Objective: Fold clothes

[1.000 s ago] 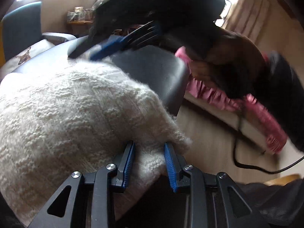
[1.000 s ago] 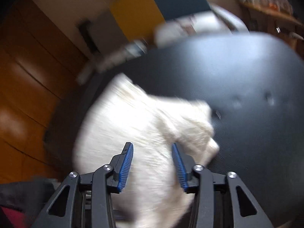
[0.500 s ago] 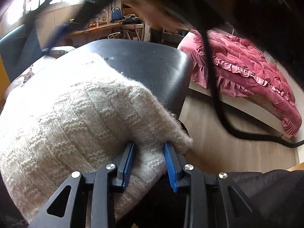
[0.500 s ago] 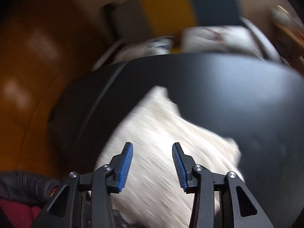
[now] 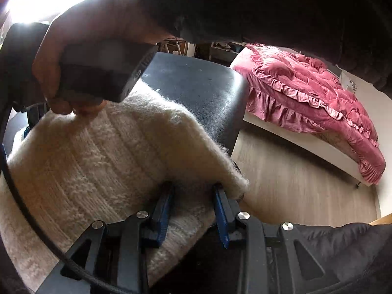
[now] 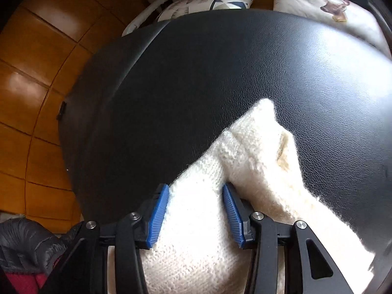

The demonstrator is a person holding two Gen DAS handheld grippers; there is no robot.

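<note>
Left gripper (image 5: pixel 193 210) astride cream knit sweater (image 5: pixel 103 156) edge – black seat (image 5: pixel 196 85), pink bedspread (image 5: pixel 306 93) beyond

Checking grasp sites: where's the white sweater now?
White sweater lies on the black table, spanning between the left gripper and right gripper.

Cream knit sweater (image 5: pixel 103 161) on a black leather seat

Thick and fuzzy (ribbed and textured rows show), it lies bunched in folded layers on the seat, one narrow end, perhaps a sleeve (image 6: pixel 259 132), stretched out across the leather.
</note>
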